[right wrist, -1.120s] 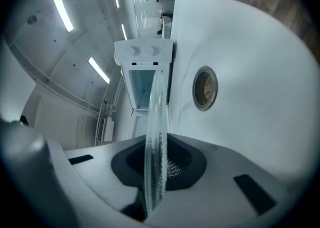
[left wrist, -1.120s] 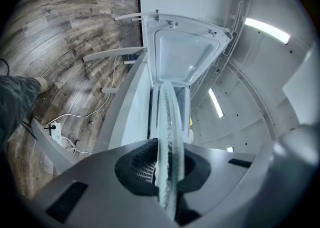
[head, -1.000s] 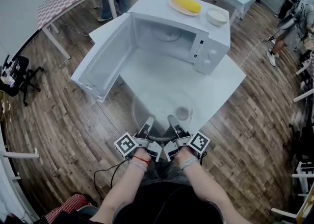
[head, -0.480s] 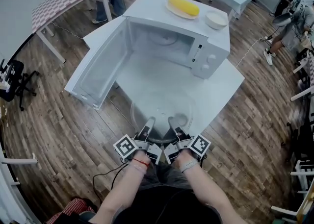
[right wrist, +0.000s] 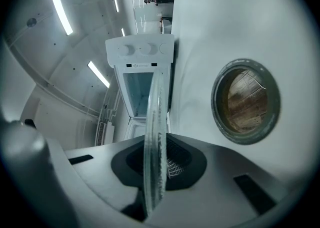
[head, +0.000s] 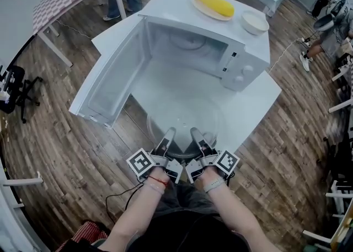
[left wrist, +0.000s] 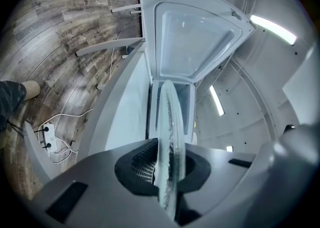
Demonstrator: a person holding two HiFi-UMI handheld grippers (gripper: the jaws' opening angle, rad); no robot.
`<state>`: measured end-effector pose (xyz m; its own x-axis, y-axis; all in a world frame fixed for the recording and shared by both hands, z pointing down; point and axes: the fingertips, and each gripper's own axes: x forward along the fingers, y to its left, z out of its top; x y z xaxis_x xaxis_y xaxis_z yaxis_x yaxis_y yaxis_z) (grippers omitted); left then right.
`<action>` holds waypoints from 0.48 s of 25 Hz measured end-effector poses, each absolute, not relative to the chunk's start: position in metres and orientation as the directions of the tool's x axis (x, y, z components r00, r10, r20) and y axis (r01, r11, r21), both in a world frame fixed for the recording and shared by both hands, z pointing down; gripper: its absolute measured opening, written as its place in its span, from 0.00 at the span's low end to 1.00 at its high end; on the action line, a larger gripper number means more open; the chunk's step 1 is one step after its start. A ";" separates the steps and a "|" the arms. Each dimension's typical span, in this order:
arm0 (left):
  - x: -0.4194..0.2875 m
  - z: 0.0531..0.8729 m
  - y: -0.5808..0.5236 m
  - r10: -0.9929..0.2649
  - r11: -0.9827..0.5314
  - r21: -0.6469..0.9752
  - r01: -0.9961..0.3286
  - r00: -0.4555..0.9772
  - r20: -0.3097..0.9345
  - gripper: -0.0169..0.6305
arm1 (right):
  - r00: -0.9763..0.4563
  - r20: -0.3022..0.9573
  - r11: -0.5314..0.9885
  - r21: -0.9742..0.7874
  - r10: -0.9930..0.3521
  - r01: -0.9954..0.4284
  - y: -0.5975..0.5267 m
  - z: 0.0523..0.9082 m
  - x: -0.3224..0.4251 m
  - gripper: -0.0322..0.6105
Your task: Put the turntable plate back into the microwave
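1. Both grippers are in front of the microwave point(head: 242, 52), on the side nearest me. My left gripper point(head: 169, 133) is closed down onto the near rim of the turntable plate point(head: 179, 114). The glass edge runs between its pads.
2. My right gripper point(head: 195, 133) sits just beside the left one and is clamped on the same rim in the same way.
3. The turntable plate lies flat in front of the microwave's open mouth, outside the cavity and over the white table point(head: 256, 102). I cannot tell whether it touches the table.
4. A small dark-rimmed round thing point(head: 208, 137) sits on the table beside my right gripper.
5. The microwave door point(head: 110, 80) is swung wide open to the left of the cavity.
6. On top of the microwave are a plate with a yellow corn cob point(head: 216, 4) and a white bowl point(head: 255, 22).
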<state>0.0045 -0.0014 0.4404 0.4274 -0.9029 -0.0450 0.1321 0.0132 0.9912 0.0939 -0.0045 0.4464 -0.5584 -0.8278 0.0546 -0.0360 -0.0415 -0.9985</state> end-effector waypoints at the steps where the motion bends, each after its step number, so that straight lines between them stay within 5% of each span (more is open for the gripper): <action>1: 0.004 0.440 -0.005 -0.902 0.012 0.991 0.134 0.430 -0.047 0.07 | -0.556 0.054 -0.041 -0.999 -0.829 -0.036 -0.008 0.447 0.093 0.11; 12: -0.005 0.443 -0.052 -0.892 0.014 0.988 0.153 0.449 -0.057 0.07 | -0.535 0.056 -0.035 -0.998 -0.843 -0.048 -0.052 0.448 0.084 0.11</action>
